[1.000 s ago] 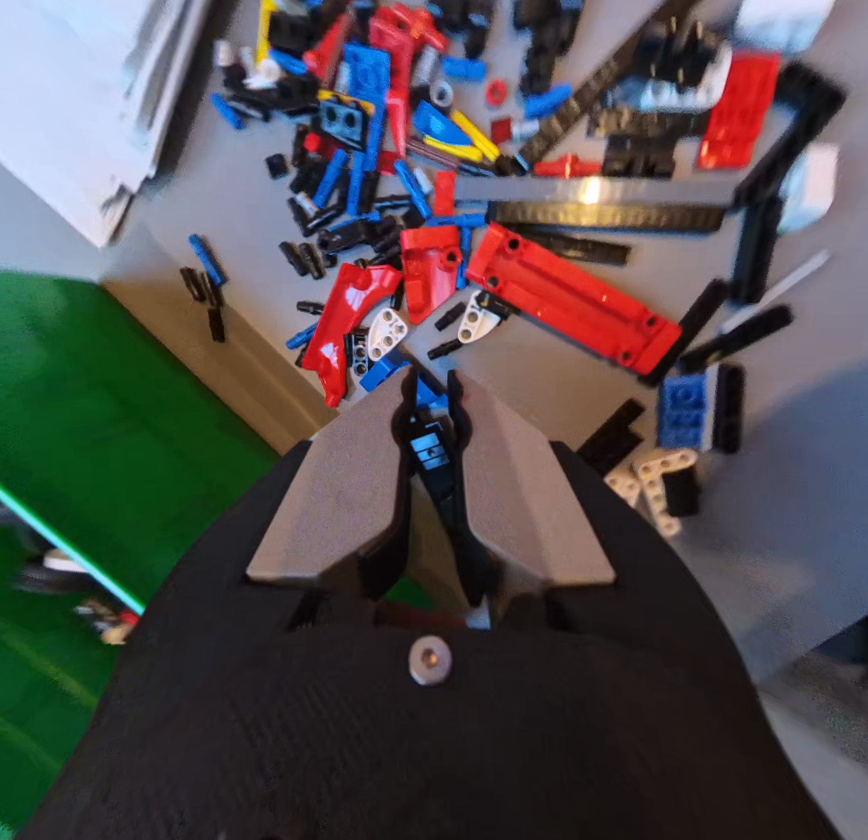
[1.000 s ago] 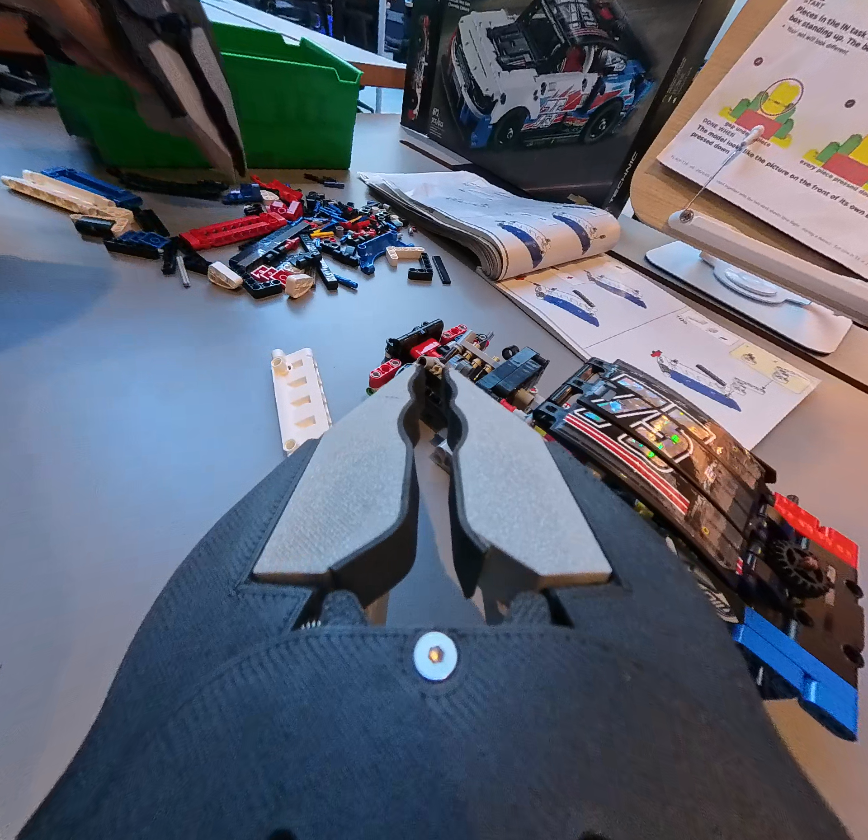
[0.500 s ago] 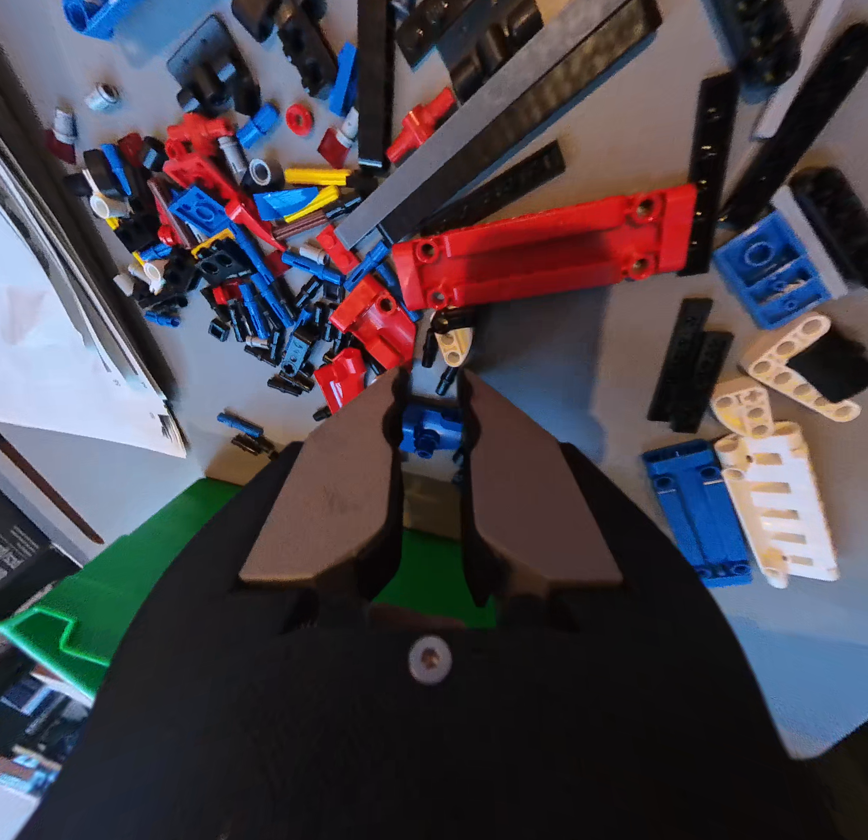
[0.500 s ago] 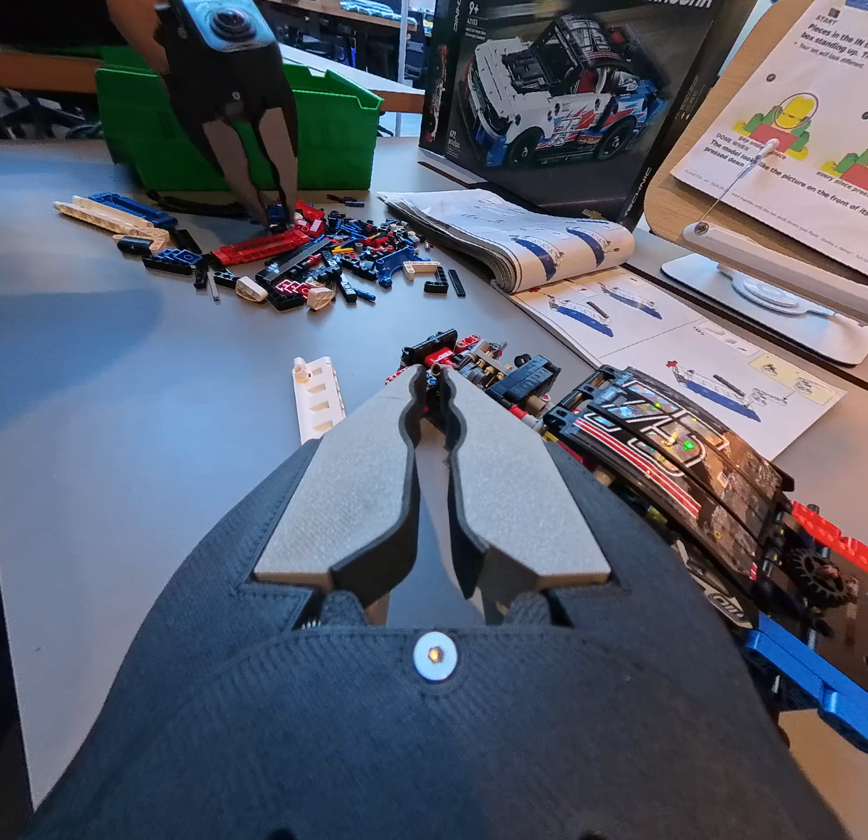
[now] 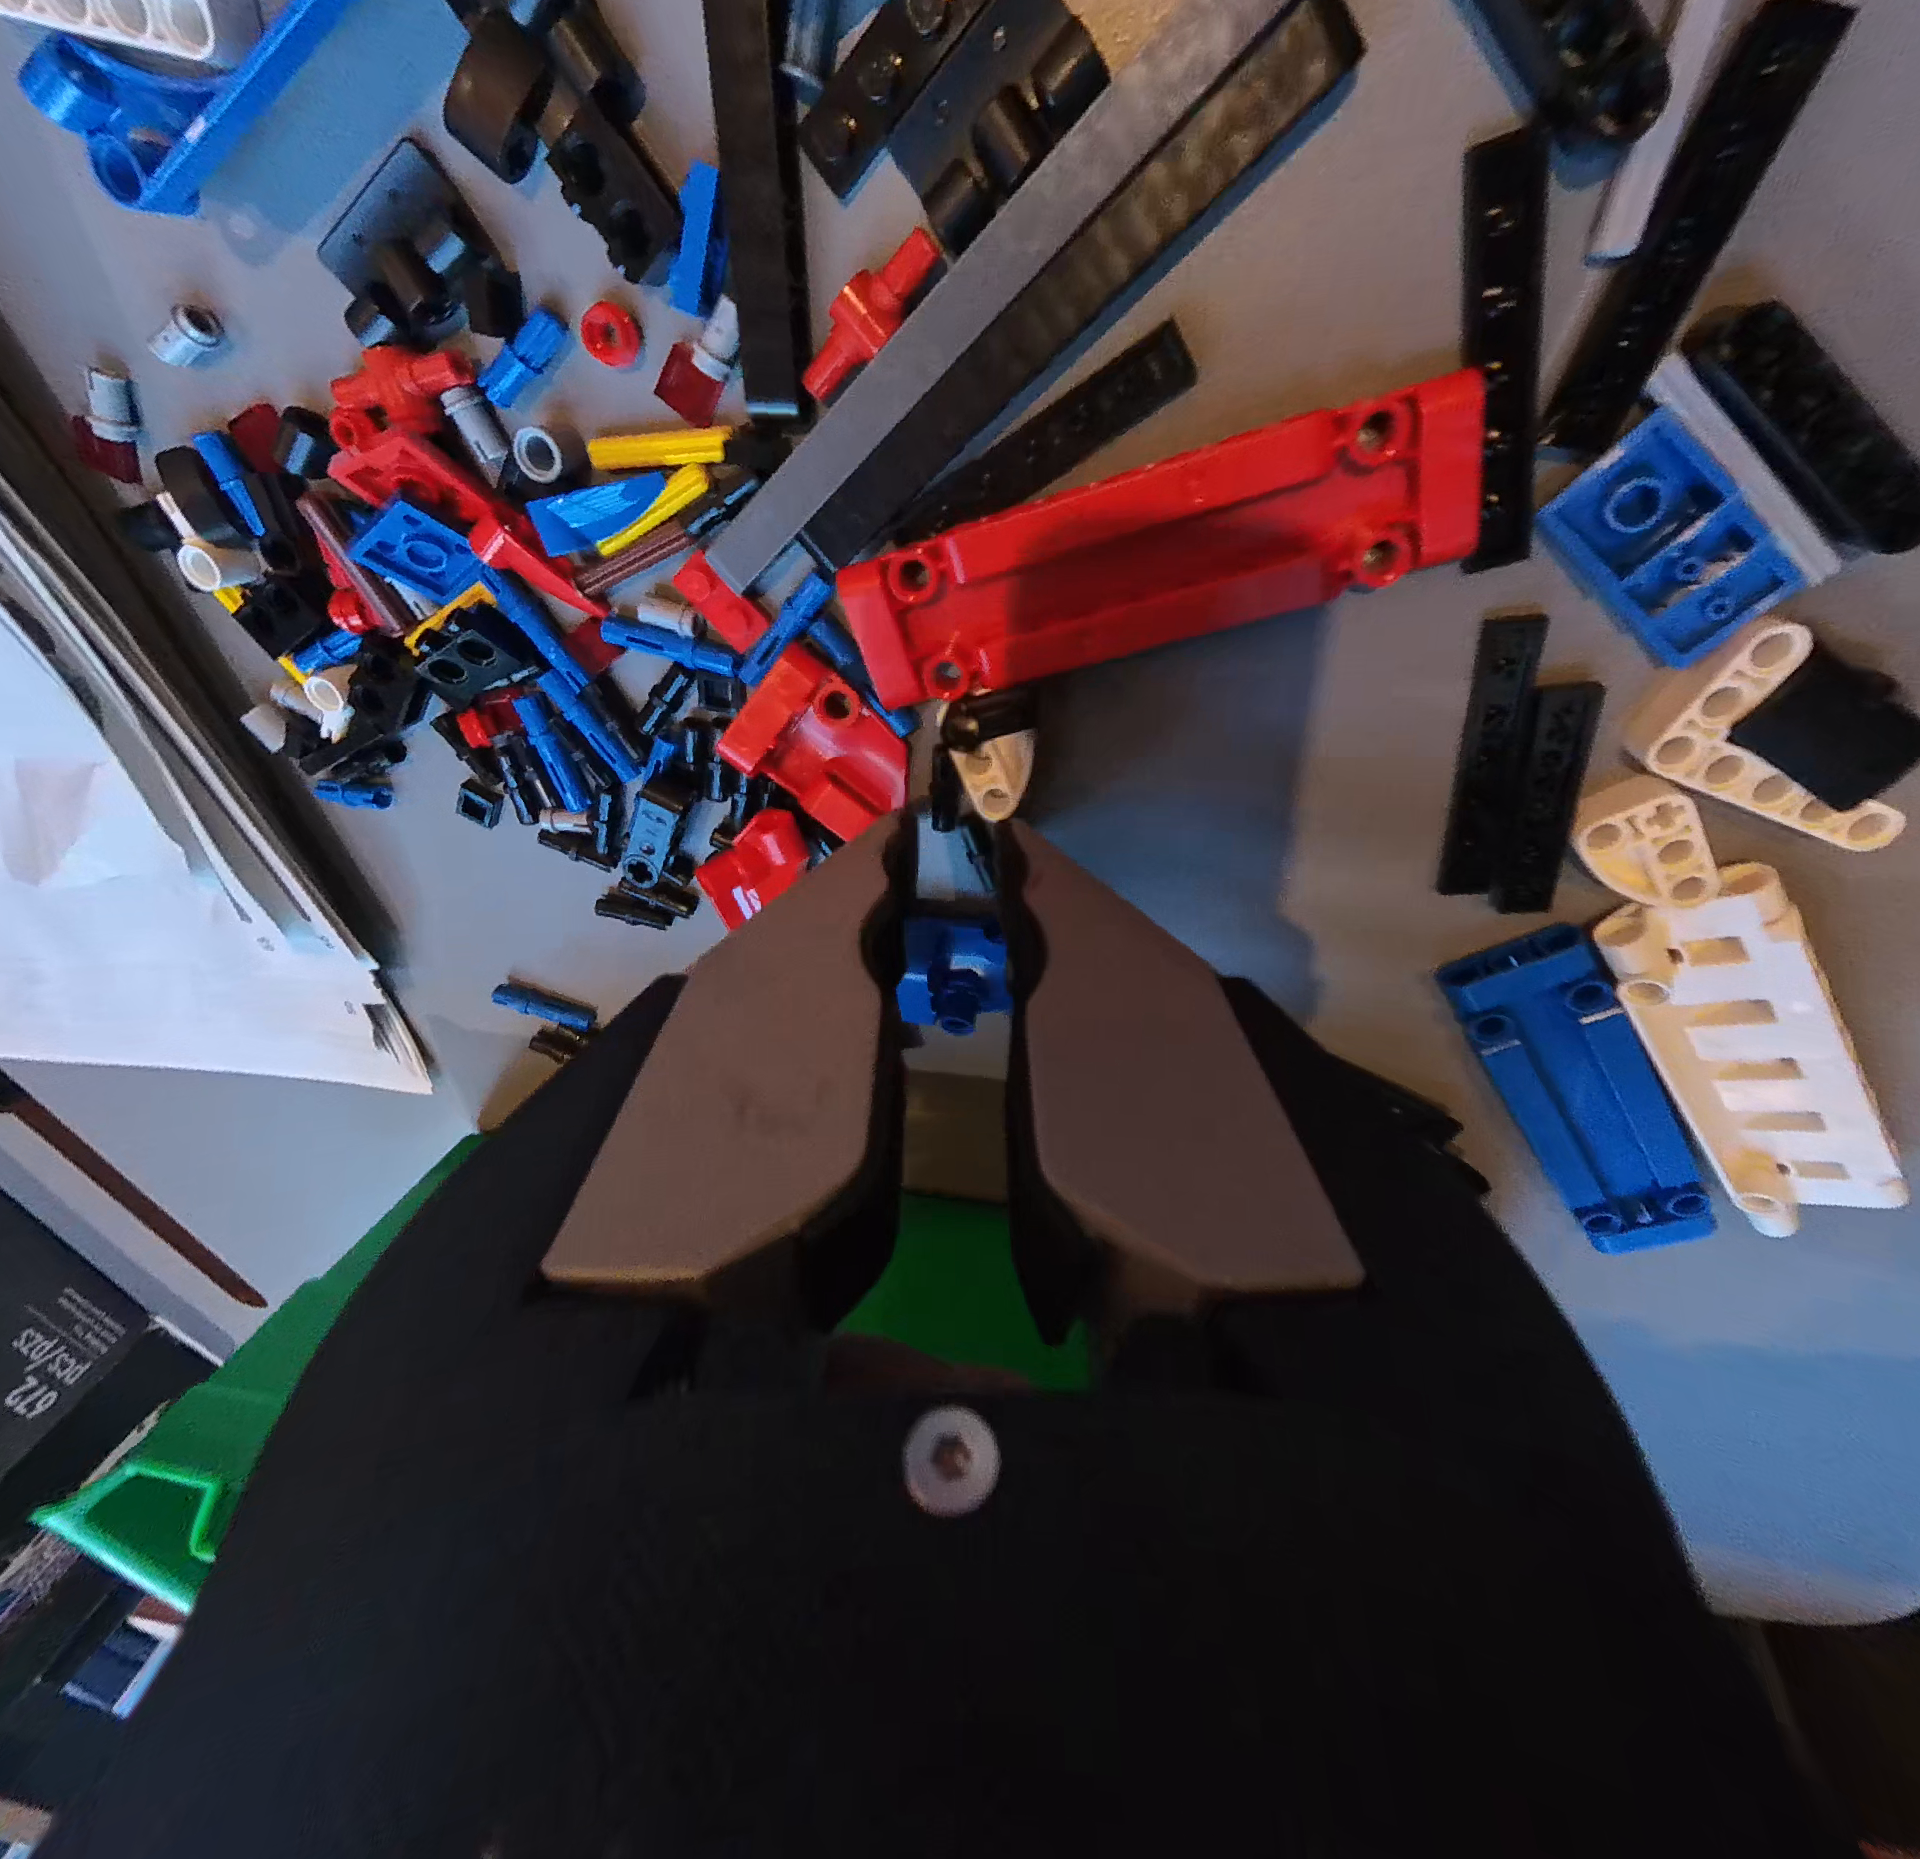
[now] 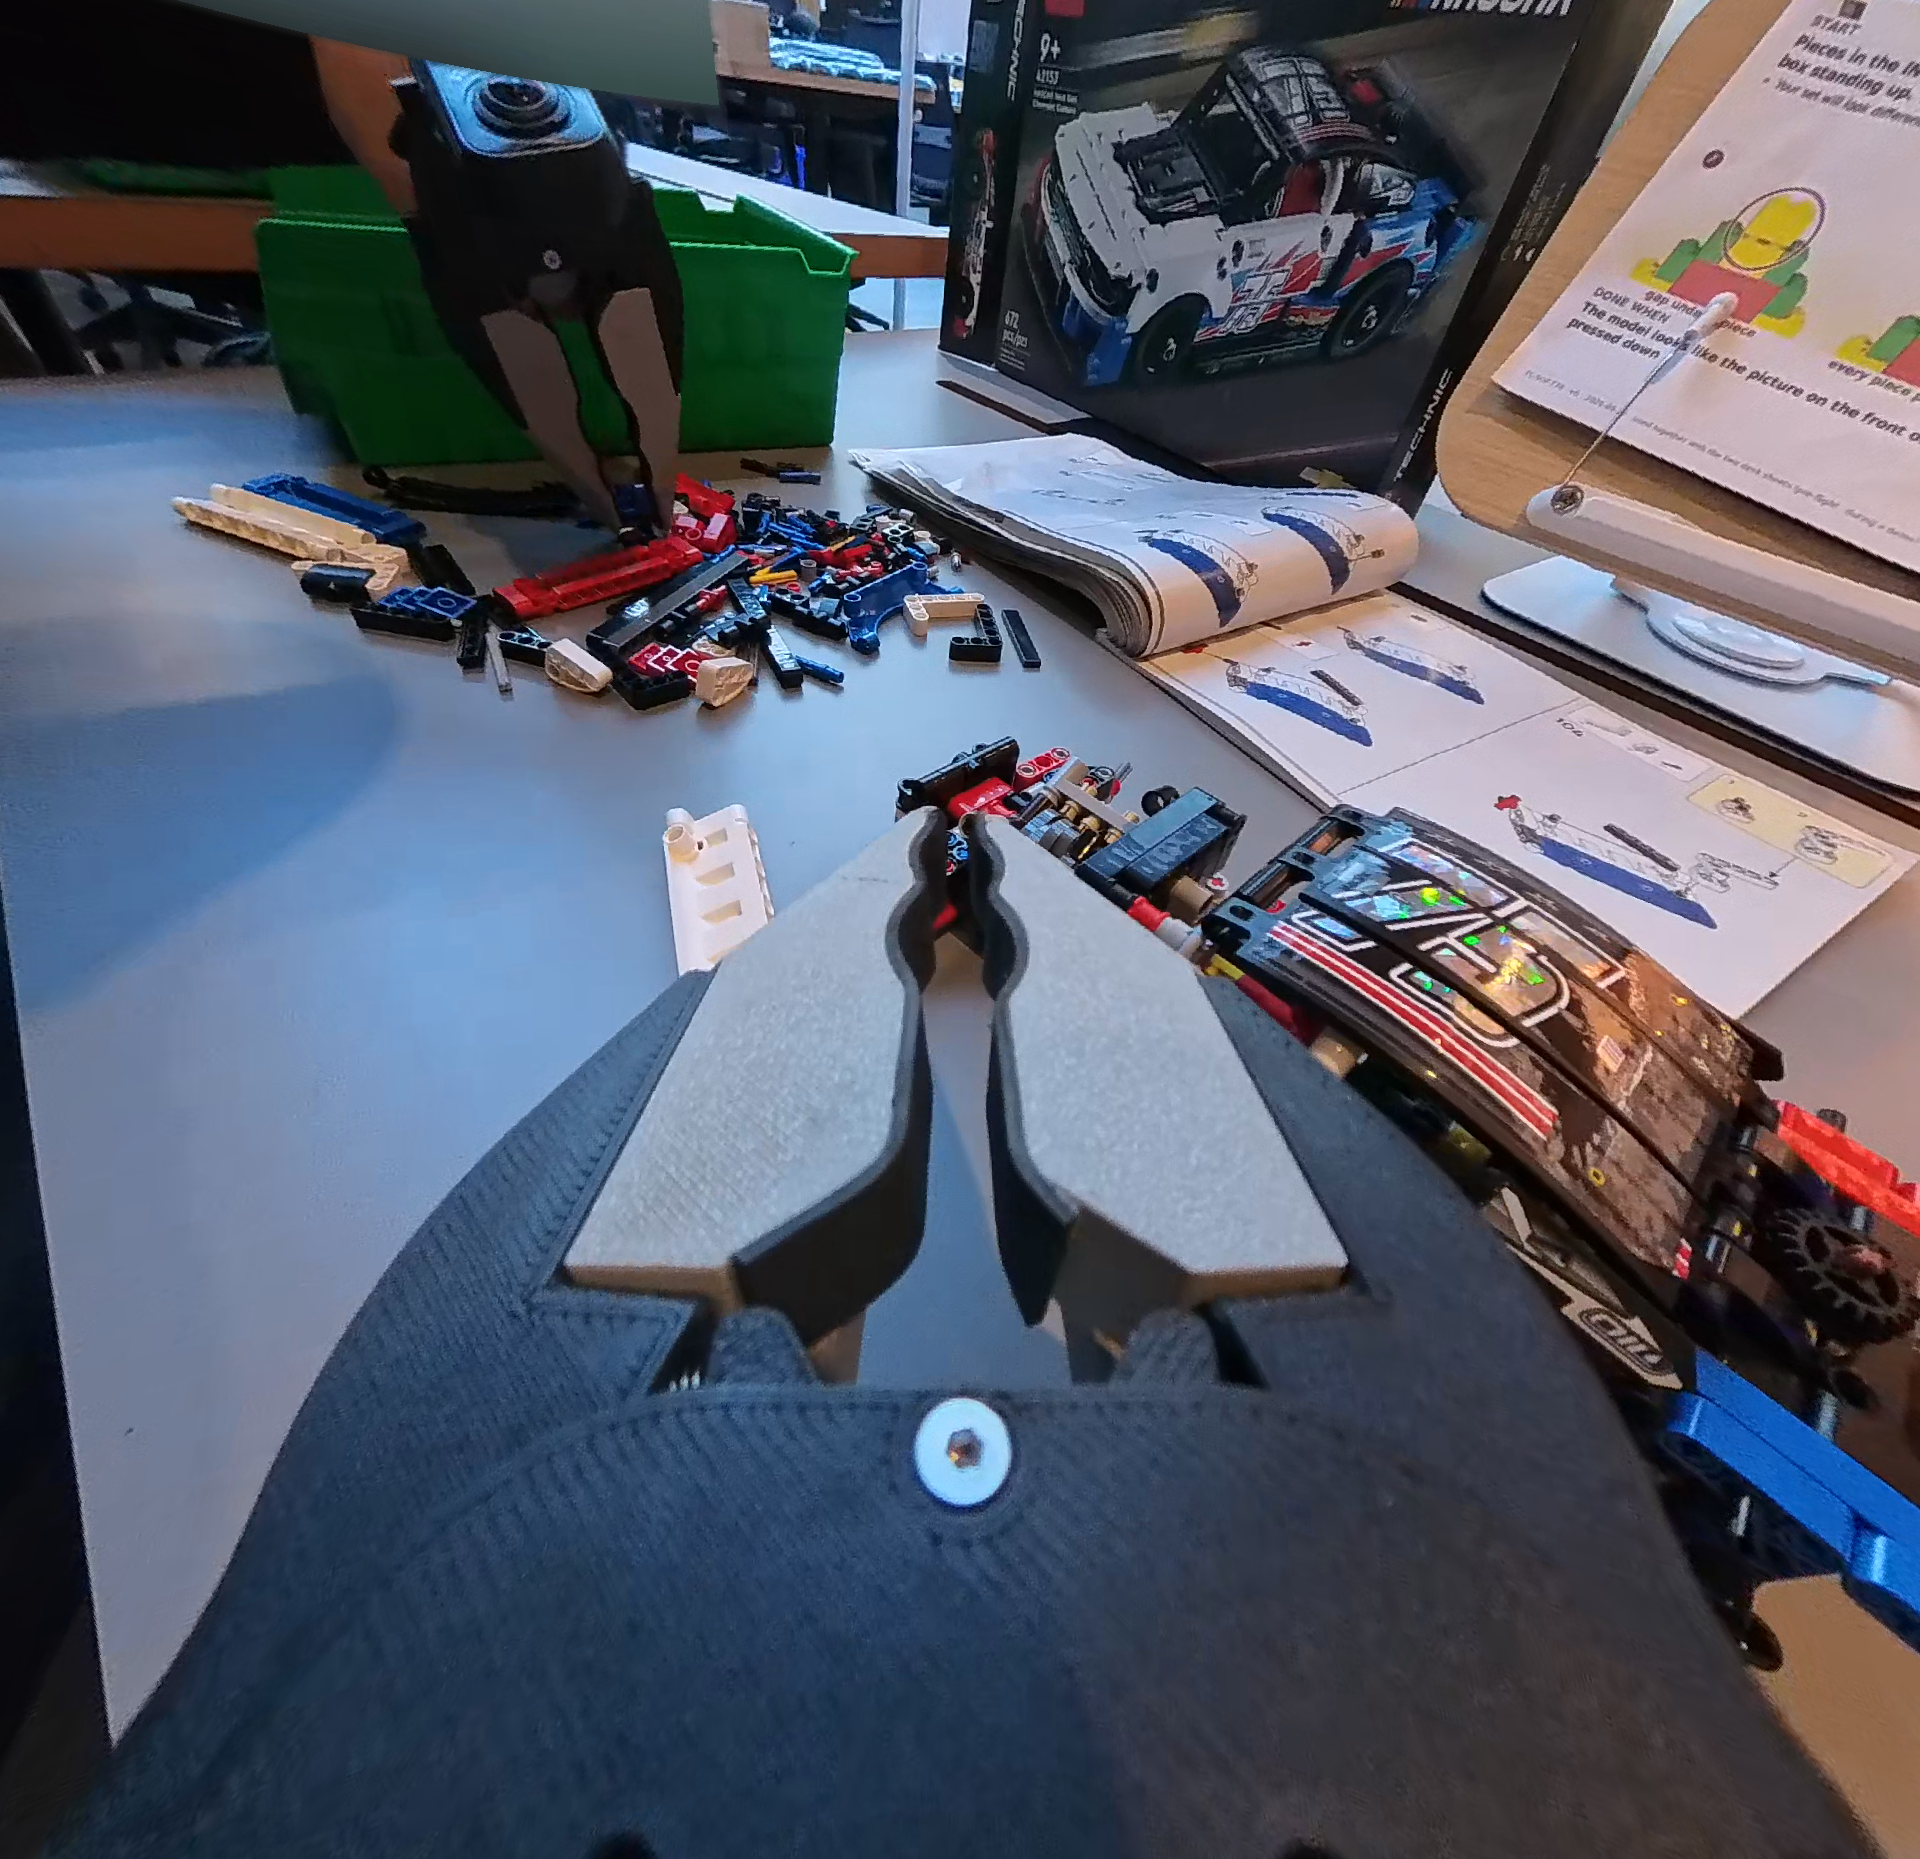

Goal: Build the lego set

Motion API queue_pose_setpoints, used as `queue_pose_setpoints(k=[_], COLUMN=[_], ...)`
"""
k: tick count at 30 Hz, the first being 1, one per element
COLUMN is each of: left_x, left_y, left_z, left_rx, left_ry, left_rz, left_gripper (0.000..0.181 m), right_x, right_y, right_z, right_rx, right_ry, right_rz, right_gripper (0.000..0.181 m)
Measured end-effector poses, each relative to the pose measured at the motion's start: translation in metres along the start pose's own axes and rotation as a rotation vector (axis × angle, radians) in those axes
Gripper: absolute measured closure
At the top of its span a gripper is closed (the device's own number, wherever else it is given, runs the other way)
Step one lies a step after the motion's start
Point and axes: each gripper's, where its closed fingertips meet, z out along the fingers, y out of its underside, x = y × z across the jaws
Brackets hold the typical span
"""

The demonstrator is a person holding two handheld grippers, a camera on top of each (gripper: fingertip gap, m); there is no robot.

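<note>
My left gripper (image 5: 951, 843) points down over a pile of loose lego pieces (image 5: 520, 614). It is shut on a small blue piece (image 5: 951, 968) held between its fingers. A long red panel (image 5: 1164, 552) lies just beyond its tips. In the right wrist view the left gripper (image 6: 629, 505) has its tips at the far edge of the pile (image 6: 727, 583). My right gripper (image 6: 951, 833) sits low over the table, its jaws nearly closed on the front end of the partly built car model (image 6: 1455, 978).
A green bin (image 6: 758, 355) stands behind the pile. An open instruction booklet (image 6: 1195, 542) and the set's box (image 6: 1247, 199) are at the right. A white panel (image 6: 717, 884) lies left of the model. Blue (image 5: 1569, 1092) and white (image 5: 1745, 1040) panels lie right of the pile. About 35 cm separates my left fingertips from my right.
My left gripper has swung round over the pile and come down closer to it, still holding the piece. The right gripper and the model have barely moved.
</note>
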Motion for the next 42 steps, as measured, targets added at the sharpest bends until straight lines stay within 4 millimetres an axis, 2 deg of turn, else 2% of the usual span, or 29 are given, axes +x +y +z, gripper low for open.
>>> queue_pose_setpoints(k=[8,16,21,23,26,29,32,34,35,37,38,42], left_x=[0.003,0.002,-0.002,-0.003,0.004,0.023,0.044,0.06,0.065,0.068,0.068,0.068], left_y=[-0.001,0.003,0.009,0.004,-0.027,-0.088,-0.153,-0.188,-0.198,-0.207,-0.216,-0.213], left_z=[0.001,-0.003,-0.015,-0.025,-0.041,-0.048,-0.04,-0.032,-0.026,-0.012,-0.015,-0.015], left_rx=[0.005,0.018,0.013,0.034,0.094,0.187,0.268,0.322,0.329,0.306,0.356,0.34], left_ry=[0.078,0.042,0.006,-0.013,-0.027,-0.012,0.04,0.089,0.105,0.112,0.123,0.144], left_rz=[0.01,-0.028,-0.049,-0.055,-0.02,0.071,0.122,0.146,0.155,0.158,0.137,0.103], left_gripper=[0.175,0.176,0.175,0.176,0.176,0.176,0.176,0.175,0.175,0.174,0.175,0.157], right_x=[-0.001,-0.002,-0.004,-0.004,-0.005,-0.005,-0.006,-0.007,-0.007,-0.007,-0.007,-0.009], right_y=[0.0,-0.001,-0.001,-0.001,-0.001,-0.001,-0.001,-0.002,-0.001,-0.002,-0.002,-0.003], right_z=[0.0,0.0,0.0,0.0,0.0,0.0,0.0,-0.001,-0.001,-0.002,-0.002,-0.003], right_rx=[0.0,0.001,0.002,0.001,-0.001,-0.001,0.0,0.0,0.001,0.002,0.003,0.01], right_ry=[-0.005,-0.013,-0.018,-0.019,-0.018,-0.019,-0.02,-0.02,-0.02,-0.021,-0.022,-0.033], right_rz=[-0.003,-0.002,-0.007,-0.009,-0.011,-0.015,-0.018,-0.019,-0.02,-0.021,-0.021,-0.023], right_gripper=[0.181,0.181,0.181,0.181,0.181,0.181,0.181,0.181,0.181,0.181,0.181,0.181])
